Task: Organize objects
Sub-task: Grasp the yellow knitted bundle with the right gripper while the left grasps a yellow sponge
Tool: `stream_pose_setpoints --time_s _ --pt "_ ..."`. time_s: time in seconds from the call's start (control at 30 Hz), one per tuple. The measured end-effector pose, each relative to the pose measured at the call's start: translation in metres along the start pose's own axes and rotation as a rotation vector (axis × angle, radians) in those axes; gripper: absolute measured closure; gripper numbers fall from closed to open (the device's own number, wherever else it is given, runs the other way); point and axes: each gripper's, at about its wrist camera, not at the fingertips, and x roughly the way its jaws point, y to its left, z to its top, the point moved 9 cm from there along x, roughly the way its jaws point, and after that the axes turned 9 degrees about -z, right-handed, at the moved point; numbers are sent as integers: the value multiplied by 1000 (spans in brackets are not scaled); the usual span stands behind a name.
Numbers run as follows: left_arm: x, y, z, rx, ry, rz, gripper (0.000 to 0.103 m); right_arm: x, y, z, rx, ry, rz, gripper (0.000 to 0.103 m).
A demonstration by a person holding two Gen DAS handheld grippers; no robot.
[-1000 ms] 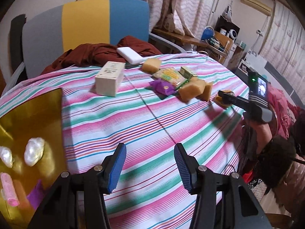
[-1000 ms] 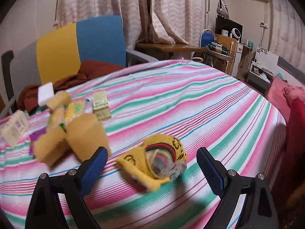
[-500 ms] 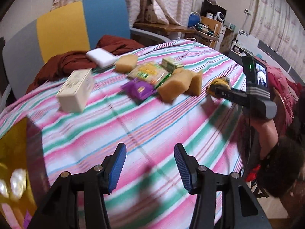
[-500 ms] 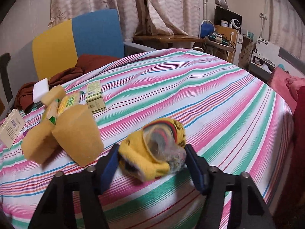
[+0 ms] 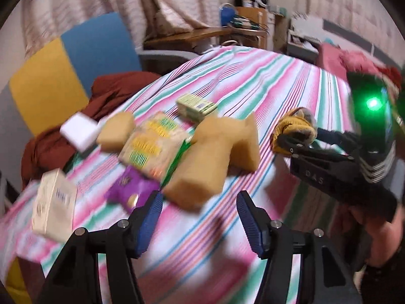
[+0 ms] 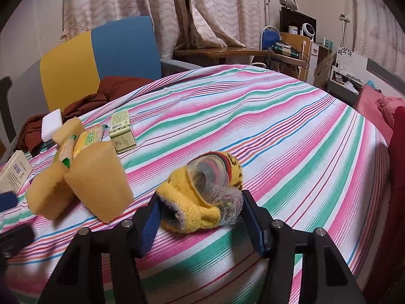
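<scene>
My right gripper point(image 6: 202, 214) is shut on a yellow knitted sock point(image 6: 202, 195) stuffed with a mesh ball, held just above the striped tablecloth point(image 6: 278, 131). The sock in that gripper also shows in the left wrist view point(image 5: 296, 126). My left gripper point(image 5: 198, 210) is open and empty, close in front of two tan sponges point(image 5: 215, 152). Beside them lie a purple packet point(image 5: 129, 190), a yellow-green snack pack point(image 5: 149, 144), a green box point(image 5: 196, 106), a third sponge point(image 5: 116, 131), a white block point(image 5: 79, 131) and a cream carton point(image 5: 53, 210).
A blue and yellow chair point(image 6: 101, 58) with a dark red cloth point(image 6: 83, 103) stands behind the table. A wooden desk with clutter point(image 6: 240, 50) is at the back. Red bedding point(image 6: 379, 106) lies to the right of the table edge.
My right gripper closed on the yellow sock and lifted it slightly. My left gripper swung right and forward toward the sponges; the gold tray left its view.
</scene>
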Motion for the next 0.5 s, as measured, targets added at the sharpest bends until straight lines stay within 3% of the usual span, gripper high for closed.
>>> stream_pose_setpoints --time_s 0.1,0.23,0.4,0.5 --pt "15 4 7 24 6 53 41 1 0 0 1 2 1 42" --pt "27 13 8 -10 5 68 42 2 0 -1 1 3 -1 42" --pt "40 18 -3 -58 14 34 64 2 -1 -1 -4 0 -7 42" --pt "33 25 -13 -101 -24 3 67 2 -1 -1 -2 -3 -7 42"
